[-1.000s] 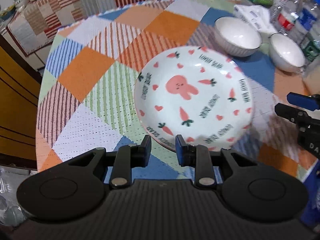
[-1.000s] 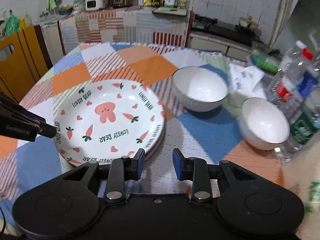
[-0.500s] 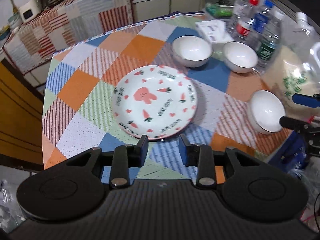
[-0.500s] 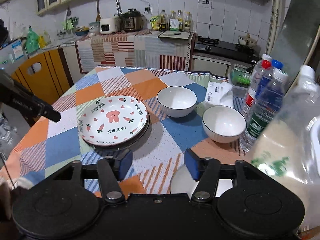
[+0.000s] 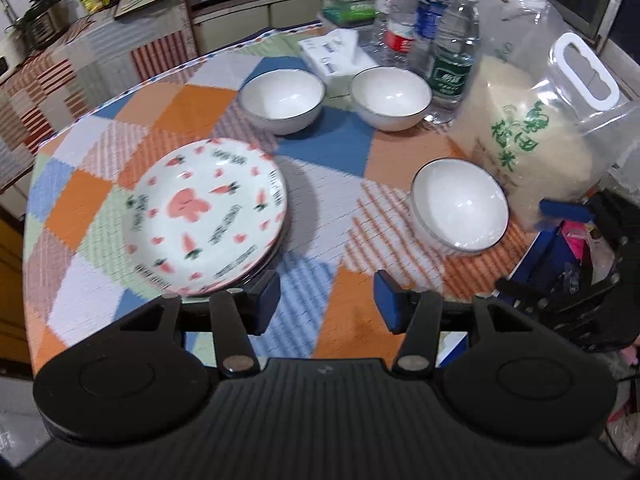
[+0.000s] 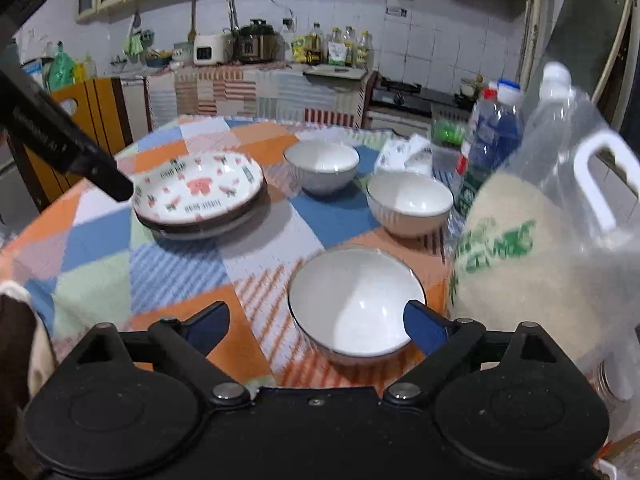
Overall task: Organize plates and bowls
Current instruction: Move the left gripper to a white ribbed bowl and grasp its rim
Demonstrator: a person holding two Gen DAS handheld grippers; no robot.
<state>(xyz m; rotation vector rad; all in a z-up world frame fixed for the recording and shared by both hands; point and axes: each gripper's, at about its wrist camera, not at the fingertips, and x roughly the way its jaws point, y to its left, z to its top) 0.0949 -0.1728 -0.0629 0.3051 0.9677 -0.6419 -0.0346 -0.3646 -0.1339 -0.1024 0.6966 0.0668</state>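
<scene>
A stack of rabbit-and-carrot plates point(image 5: 208, 216) point(image 6: 198, 194) sits left of centre on the patchwork tablecloth. Three white bowls stand on the table: two at the back point(image 5: 282, 100) point(image 5: 392, 96) and one near the front right edge point(image 5: 460, 208) point(image 6: 356, 300). My left gripper point(image 5: 326, 304) is open and empty, held above the front edge, right of the plates. My right gripper point(image 6: 316, 324) is wide open and empty; its right finger lies beside the near bowl's rim. The right gripper also shows at the right edge of the left wrist view point(image 5: 592, 240).
A big clear jug of rice point(image 5: 536, 128) point(image 6: 540, 248) stands right of the near bowl. Water bottles point(image 5: 436, 36) and a tissue pack point(image 5: 336, 54) crowd the back right. A wooden chair point(image 6: 92, 108) stands at the left. The left gripper's arm point(image 6: 60, 140) crosses the upper left.
Both grippers have pulled back from the plates and opened wider. The right gripper has dropped toward the near bowl, which now sits between its fingers' line.
</scene>
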